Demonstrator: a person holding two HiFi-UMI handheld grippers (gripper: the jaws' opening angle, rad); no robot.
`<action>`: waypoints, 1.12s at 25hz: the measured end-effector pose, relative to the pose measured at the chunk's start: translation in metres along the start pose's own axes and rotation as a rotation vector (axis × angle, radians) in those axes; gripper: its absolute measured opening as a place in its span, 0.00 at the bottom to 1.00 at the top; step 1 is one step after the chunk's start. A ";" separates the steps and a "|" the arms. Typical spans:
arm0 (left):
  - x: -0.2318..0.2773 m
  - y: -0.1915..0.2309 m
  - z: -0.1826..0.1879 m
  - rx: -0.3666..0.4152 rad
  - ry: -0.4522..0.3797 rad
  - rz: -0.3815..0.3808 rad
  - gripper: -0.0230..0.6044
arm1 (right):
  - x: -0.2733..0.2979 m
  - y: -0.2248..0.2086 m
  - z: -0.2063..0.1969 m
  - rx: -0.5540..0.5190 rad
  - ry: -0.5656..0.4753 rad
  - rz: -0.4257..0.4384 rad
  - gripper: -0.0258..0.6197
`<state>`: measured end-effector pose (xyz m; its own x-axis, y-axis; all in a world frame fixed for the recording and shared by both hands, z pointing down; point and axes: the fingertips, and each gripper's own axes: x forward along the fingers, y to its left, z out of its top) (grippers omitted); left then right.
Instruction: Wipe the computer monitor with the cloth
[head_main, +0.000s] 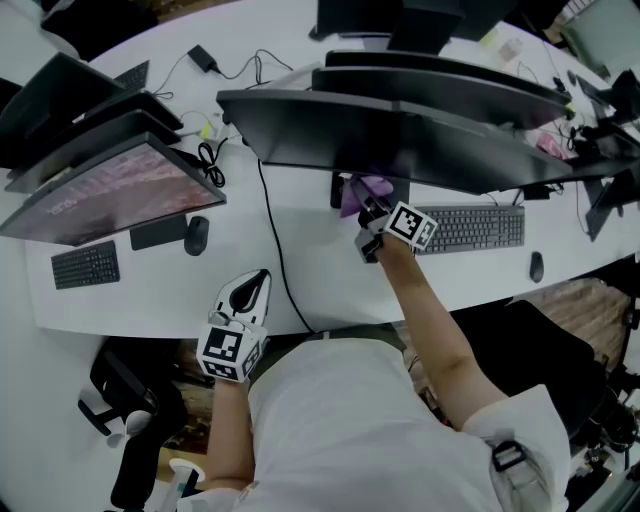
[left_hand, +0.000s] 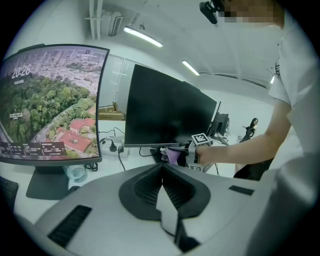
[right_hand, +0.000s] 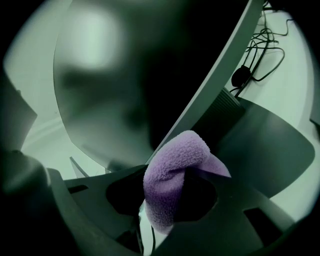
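Observation:
The dark, switched-off monitor stands at the middle of the white desk; it also shows in the left gripper view. My right gripper is shut on a purple cloth and holds it against the screen's lower edge. In the right gripper view the bunched cloth sits between the jaws, touching the dark screen. My left gripper hovers by the desk's front edge, left of the monitor, shut with nothing in it. From there I see the right gripper and the cloth.
A lit monitor with an aerial picture stands to the left, with a small keyboard and a mouse before it. A keyboard and a mouse lie right of the right gripper. A black cable crosses the desk.

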<state>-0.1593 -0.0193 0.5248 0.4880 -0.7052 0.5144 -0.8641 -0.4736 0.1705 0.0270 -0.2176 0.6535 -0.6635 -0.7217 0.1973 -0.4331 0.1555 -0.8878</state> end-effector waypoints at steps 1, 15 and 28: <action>-0.003 0.004 -0.002 -0.002 -0.001 0.001 0.04 | 0.004 0.003 -0.003 -0.003 0.004 0.001 0.22; -0.040 0.062 -0.023 -0.039 -0.016 0.021 0.04 | 0.070 0.047 -0.058 -0.025 0.051 0.030 0.22; -0.054 0.100 -0.036 -0.073 -0.030 -0.014 0.04 | 0.123 0.084 -0.101 -0.031 0.080 0.040 0.22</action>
<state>-0.2770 -0.0095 0.5442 0.5022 -0.7150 0.4864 -0.8635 -0.4441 0.2388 -0.1523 -0.2251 0.6449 -0.7269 -0.6584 0.1954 -0.4230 0.2050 -0.8826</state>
